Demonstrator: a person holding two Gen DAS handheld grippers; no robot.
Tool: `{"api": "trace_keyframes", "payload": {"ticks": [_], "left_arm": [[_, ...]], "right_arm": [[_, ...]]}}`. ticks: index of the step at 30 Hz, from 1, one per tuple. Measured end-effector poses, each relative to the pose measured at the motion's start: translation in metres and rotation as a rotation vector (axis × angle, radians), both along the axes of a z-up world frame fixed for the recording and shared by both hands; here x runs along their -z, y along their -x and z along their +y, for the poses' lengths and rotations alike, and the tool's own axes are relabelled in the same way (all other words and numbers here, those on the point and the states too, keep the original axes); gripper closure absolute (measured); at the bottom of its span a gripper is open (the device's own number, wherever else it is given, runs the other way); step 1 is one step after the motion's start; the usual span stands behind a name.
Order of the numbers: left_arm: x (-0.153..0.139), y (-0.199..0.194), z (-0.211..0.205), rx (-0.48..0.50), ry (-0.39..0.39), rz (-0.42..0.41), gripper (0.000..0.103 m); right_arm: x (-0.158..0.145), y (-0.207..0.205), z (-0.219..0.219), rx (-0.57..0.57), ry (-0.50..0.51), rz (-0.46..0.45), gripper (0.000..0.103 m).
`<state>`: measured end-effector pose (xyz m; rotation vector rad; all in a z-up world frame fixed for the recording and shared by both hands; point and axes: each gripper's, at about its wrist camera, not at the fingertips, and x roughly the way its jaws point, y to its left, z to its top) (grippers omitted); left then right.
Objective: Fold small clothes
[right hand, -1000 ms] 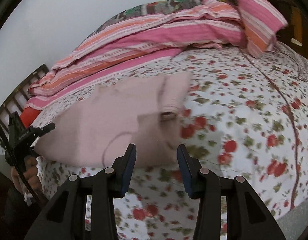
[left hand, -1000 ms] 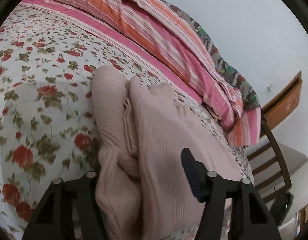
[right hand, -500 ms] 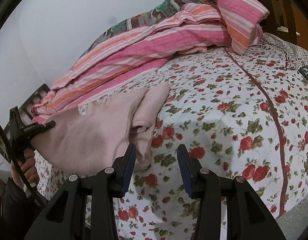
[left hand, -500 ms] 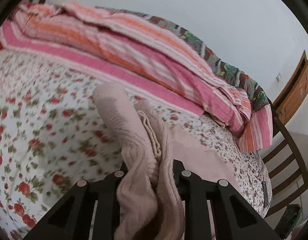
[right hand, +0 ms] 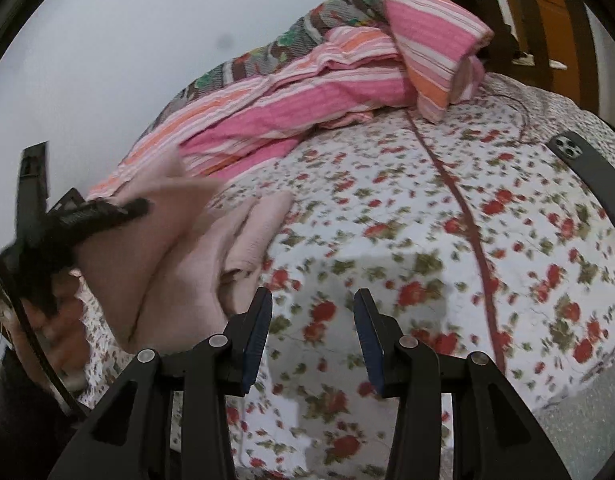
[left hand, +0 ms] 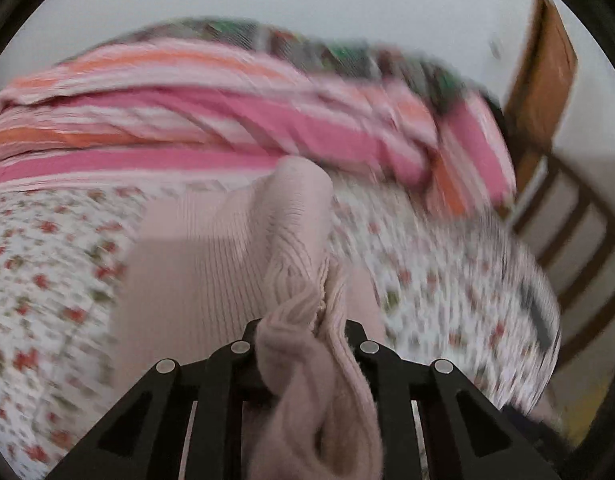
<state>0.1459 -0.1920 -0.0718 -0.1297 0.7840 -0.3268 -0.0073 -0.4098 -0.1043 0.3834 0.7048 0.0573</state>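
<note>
A pale pink knit garment (left hand: 235, 264) lies on the floral bedsheet (left hand: 47, 264). My left gripper (left hand: 303, 340) is shut on a bunched edge of it and holds that edge lifted; cloth hides the pads. In the right wrist view the garment (right hand: 187, 264) is at the left, raised by the left gripper (right hand: 87, 216). My right gripper (right hand: 311, 320) is open and empty above the sheet (right hand: 427, 240), just right of the garment.
A pink and orange striped blanket (right hand: 307, 96) is heaped along the far side of the bed, also in the left wrist view (left hand: 227, 120). A dark phone (right hand: 591, 172) lies on the sheet at the right. A wooden chair (left hand: 579, 224) stands beyond the bed.
My left gripper shut on the garment's edge and has lifted and swung it across the bed. My right gripper has drawn back to the right of the garment, still open.
</note>
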Motion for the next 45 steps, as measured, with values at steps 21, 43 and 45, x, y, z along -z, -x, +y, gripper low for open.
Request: {"api": "trace_keyframes", "payload": {"ticks": [21, 43, 45], "left_arm": [[-0.012, 0.035, 0.112, 0.155, 0.330, -0.025, 0.038], [0.038, 0.016, 0.191, 0.059, 0.422, 0.061, 0.038], [0.038, 0.015, 0.186, 0.069, 0.414, 0.061, 0.038]], "right_arm": [[-0.021, -0.079, 0.056, -0.246, -0.205, -0.040, 0.045], [-0.008, -0.147, 0.102, -0.249, -0.032, 0.023, 0.082], [-0.017, -0.138, 0.098, -0.266, -0.045, -0.032, 0.086]]}}
